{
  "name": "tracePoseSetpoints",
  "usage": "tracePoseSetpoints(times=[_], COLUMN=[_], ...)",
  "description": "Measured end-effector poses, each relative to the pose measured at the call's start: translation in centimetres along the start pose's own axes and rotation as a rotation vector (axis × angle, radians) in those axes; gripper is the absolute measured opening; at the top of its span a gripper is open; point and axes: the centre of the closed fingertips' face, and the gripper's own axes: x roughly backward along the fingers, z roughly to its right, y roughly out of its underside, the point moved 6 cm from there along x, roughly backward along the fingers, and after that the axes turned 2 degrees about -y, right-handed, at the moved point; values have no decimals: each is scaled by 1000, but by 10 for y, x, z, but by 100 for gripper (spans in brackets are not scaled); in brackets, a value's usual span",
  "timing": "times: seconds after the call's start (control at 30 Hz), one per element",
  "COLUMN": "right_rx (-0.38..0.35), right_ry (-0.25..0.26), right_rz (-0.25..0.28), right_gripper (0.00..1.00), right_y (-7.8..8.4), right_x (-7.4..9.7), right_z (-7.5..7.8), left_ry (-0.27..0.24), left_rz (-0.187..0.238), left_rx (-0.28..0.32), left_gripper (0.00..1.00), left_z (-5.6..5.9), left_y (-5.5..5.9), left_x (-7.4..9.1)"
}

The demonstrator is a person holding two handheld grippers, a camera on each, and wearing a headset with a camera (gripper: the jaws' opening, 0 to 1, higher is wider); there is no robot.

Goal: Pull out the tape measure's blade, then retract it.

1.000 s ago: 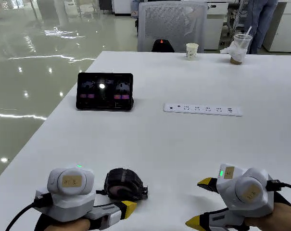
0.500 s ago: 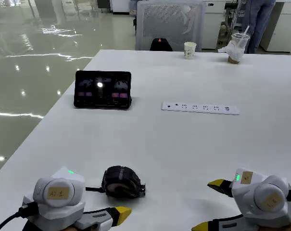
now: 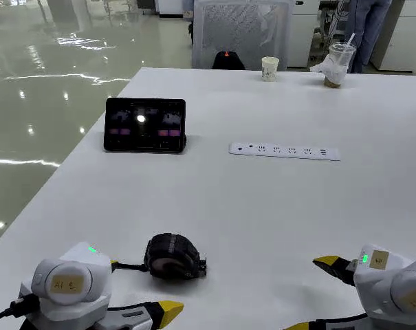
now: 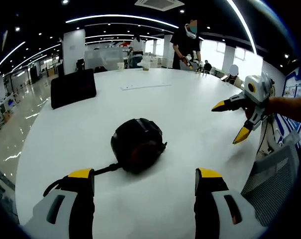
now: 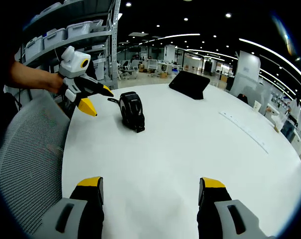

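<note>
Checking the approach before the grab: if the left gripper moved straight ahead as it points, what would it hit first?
The tape measure, lying on the table just ahead of the open left gripper, roughly centred between its jaws. Nothing seems to lie in between, though the fisheye distorts depth.

Head view looks down over the counter [image 3: 276,206] from its near edge; low gripper views face inward, sharing the tape measure [image 4: 138,144].

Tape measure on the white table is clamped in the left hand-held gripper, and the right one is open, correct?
Not clamped: the left gripper view shows the left hand-held gripper open, the tape measure lying on the white table ahead of its jaws. The right hand-held gripper is open, as stated.
</note>
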Motion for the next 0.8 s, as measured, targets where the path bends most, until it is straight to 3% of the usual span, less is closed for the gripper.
tracePoseSetpoints(times=[0.33,0.53,0.8], right_rx=[-24,-44,-56], right_ry=[25,42,53], right_rz=[44,80,88], right_gripper=[85,92,99], right_y=[5,2,5], right_x=[7,10,13], right_z=[-6,-8,-9], left_ry=[55,66,71], left_rz=[33,76,88], left_rx=[-34,-49,-78], left_gripper=[83,91,99], left_z=[1,0,2], left_y=[2,-1,-3], left_x=[10,11,12])
